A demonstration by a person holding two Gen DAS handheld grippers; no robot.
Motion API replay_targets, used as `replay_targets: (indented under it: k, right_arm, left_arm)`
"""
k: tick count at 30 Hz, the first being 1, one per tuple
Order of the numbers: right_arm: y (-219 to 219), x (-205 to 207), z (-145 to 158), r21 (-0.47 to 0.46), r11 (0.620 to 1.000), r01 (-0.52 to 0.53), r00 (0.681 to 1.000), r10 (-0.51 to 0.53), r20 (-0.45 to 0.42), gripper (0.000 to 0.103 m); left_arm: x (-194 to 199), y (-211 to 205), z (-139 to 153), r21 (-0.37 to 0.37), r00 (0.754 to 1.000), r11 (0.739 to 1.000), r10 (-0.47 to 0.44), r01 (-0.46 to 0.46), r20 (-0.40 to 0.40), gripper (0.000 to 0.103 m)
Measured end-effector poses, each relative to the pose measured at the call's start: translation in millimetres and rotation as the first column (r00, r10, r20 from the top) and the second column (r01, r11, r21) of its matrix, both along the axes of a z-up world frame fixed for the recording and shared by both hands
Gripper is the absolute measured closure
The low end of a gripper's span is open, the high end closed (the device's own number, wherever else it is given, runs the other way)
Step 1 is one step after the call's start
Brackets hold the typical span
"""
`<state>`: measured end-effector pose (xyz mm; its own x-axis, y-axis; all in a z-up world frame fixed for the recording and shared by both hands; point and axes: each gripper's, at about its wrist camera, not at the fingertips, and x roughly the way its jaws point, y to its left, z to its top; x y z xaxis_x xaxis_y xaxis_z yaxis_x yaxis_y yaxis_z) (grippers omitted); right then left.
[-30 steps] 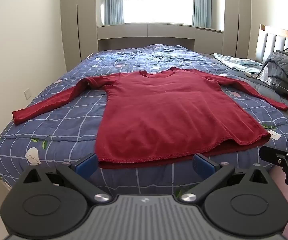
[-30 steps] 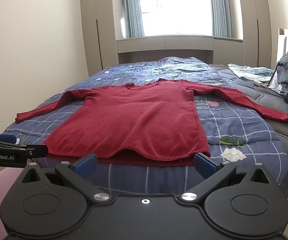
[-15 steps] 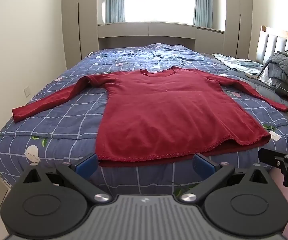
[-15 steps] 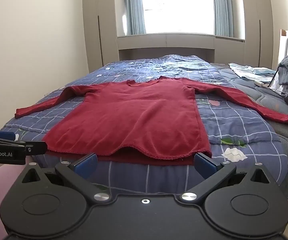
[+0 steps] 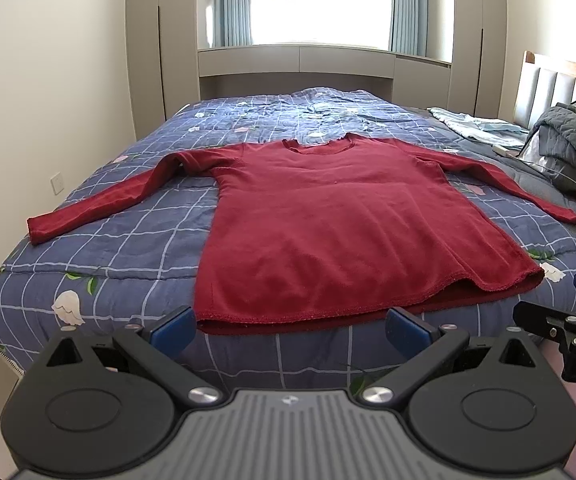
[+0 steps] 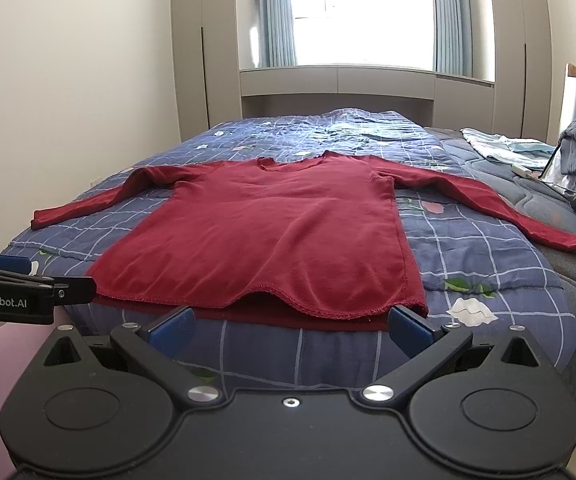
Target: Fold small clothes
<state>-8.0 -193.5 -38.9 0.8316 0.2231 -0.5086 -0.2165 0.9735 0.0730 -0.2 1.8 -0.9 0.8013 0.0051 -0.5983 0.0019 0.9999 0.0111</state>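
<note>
At the far left, a pale wall is seen, with a socket plate low on it beside the bed. The left sleeve cuff of the red long-sleeved top is laid near the left edge of the blue checked quilt, the sleeve running up and inward to the shoulder. The top is spread flat, front up, in the middle of the bed, neckline toward the window and hem at the near edge of the mattress, where the lower layer is shown beneath the upper one. The left gripper is held just short of the hem, its blue-padded fingers spread wide with nothing between them. The right gripper is held likewise in front of the hem's right part, fully parted and empty. Farther right, the other sleeve is stretched out toward the grey part of the bedding. A light blue garment and a grey quilted jacket are seen by the headboard at the right.
</note>
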Motion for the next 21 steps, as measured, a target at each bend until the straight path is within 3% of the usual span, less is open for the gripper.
replay_targets:
  k: [21]
  right_arm:
    - [1.3,3.2,-0.4,-0.006,1.000,0.004,1.000,-0.004,-0.023,0.000]
  left_arm:
    - [2.6,-0.7,-1.5,0.008,1.000,1.000,0.003,-0.003,-0.010,0.000]
